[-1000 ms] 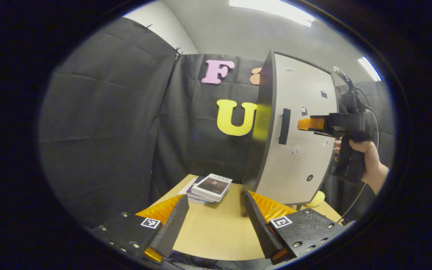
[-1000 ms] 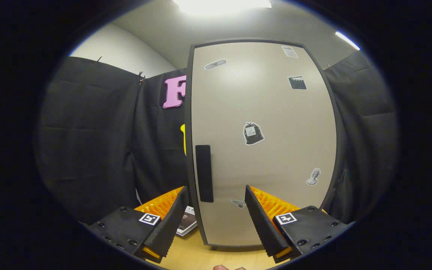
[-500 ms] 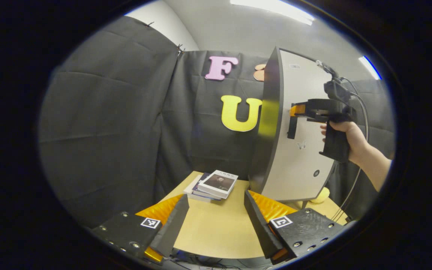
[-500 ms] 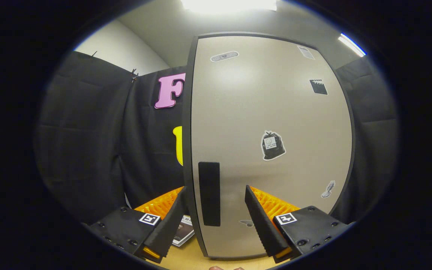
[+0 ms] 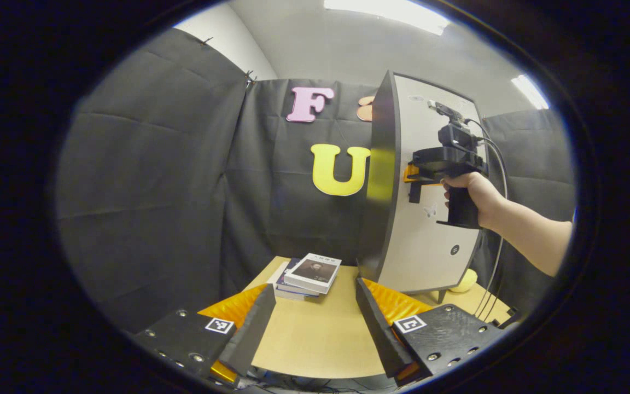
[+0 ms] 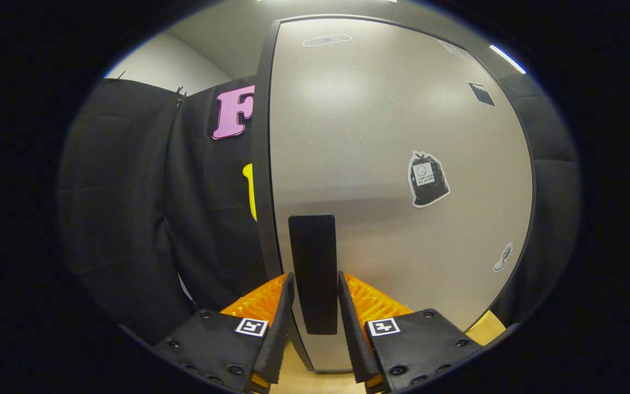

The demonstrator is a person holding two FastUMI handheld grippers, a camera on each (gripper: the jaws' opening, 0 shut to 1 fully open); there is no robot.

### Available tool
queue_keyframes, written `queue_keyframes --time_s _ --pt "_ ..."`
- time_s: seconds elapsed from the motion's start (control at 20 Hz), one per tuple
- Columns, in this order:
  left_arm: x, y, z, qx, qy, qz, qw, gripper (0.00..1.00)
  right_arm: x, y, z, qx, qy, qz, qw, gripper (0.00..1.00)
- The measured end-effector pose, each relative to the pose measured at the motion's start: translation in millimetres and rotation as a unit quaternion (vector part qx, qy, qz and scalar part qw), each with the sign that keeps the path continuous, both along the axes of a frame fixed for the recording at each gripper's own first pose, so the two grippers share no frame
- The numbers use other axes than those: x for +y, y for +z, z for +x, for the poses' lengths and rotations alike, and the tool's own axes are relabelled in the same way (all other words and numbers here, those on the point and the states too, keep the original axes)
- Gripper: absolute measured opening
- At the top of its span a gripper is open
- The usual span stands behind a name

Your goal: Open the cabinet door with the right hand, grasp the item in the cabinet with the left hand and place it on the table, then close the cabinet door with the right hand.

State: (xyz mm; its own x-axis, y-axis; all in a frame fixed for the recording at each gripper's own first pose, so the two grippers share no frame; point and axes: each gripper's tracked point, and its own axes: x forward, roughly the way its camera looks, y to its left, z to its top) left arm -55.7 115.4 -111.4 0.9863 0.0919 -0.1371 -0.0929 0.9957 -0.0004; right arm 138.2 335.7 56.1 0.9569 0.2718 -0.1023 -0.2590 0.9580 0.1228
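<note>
Right claw [image 6: 312, 328] pinching the black vertical bar handle [image 6: 311, 271] of the tall grey cabinet door with dark edging [image 6: 380, 137], door shut. Left claw [image 5: 312, 323] hanging spread wide over the light wooden counter [image 5: 315, 334], near a stack of books [image 5: 309, 272]. Item inside the cabinet hidden.

My light comes from ceiling strip lights [image 5: 386, 11], bright overhead but leaving the booth moderately dim. The cabinet door [image 6: 391, 137] carries a soft pale sheen high up and a faint shadow band across its middle. Both views stay sharp at centre, while straight edges bow heavily toward the rim.
</note>
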Motion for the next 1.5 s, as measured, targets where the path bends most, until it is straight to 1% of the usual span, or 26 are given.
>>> queue_keyframes --time_s 0.1,0.15,0.2,0.25,0.3,0.35,0.5,0.55,0.6,0.65,0.8,0.9,1.0,1.05,1.4,1.45,1.5 --pt "-1 -8 0 0.010 -0.005 -0.004 1.000 0.90 1 -8 3 0.015 0.002 0.005 1.000 0.43" --pt "0 -11 -2 0.013 -0.004 -0.004 1.000 0.90 1 -5 3 0.009 0.005 0.006 1.000 0.43" --pt "2 -13 -6 0.017 -0.003 -0.004 1.000 0.90 0 -8 2 0.012 0.007 -0.002 1.000 0.36" --pt "3 -14 -8 0.018 -0.001 -0.003 1.000 0.89 1 -5 2 0.004 0.007 -0.009 1.000 0.36" --pt "4 -14 -10 0.019 0.000 -0.003 1.000 0.89 1 -7 1 0.002 0.005 -0.012 1.000 0.30" --pt "5 -14 -11 0.019 0.001 -0.002 1.000 0.89 0 -6 0 -0.001 0.001 -0.012 1.000 0.31" --pt "8 -12 -16 0.018 0.007 0.002 1.000 0.90 0 -6 -1 -0.007 0.001 -0.016 1.000 0.31" --pt "8 -11 -17 0.018 0.009 0.003 1.000 0.89 0 -6 0 -0.013 0.006 -0.022 1.000 0.25" --pt "8 -11 -18 0.017 0.009 0.003 1.000 0.89 1 -7 0 -0.017 0.011 -0.026 0.999 0.25" --pt "8 -11 -18 0.016 0.009 0.003 1.000 0.90 1 -7 -1 -0.018 0.020 -0.025 0.999 0.22" --pt "1 -14 -18 0.017 -0.001 -0.006 1.000 0.89 0 -8 -5 -0.017 0.045 -0.025 0.999 0.22" --pt "-4 -14 -18 0.019 -0.006 -0.006 1.000 0.89 0 -8 -11 -0.024 0.052 -0.037 0.998 0.21" --pt "-9 -11 -22 0.016 -0.010 -0.003 1.000 0.89 -1 -7 -15 -0.026 0.059 -0.037 0.997 0.21" --pt "-12 -10 -25 0.016 -0.011 -0.004 1.000 0.91 -1 -5 -18 -0.032 0.064 -0.033 0.997 0.15" --pt "-19 -6 -34 0.025 -0.013 -0.007 1.000 0.90 -6 -5 -35 -0.029 0.092 -0.023 0.995 0.15" --pt "-19 -5 -35 0.025 -0.012 -0.007 1.000 0.90 -8 -5 -37 -0.029 0.094 -0.023 0.995 0.13" --pt "-20 -5 -36 0.025 -0.011 -0.007 1.000 0.90 -9 -5 -40 -0.028 0.095 -0.024 0.995 0.15"
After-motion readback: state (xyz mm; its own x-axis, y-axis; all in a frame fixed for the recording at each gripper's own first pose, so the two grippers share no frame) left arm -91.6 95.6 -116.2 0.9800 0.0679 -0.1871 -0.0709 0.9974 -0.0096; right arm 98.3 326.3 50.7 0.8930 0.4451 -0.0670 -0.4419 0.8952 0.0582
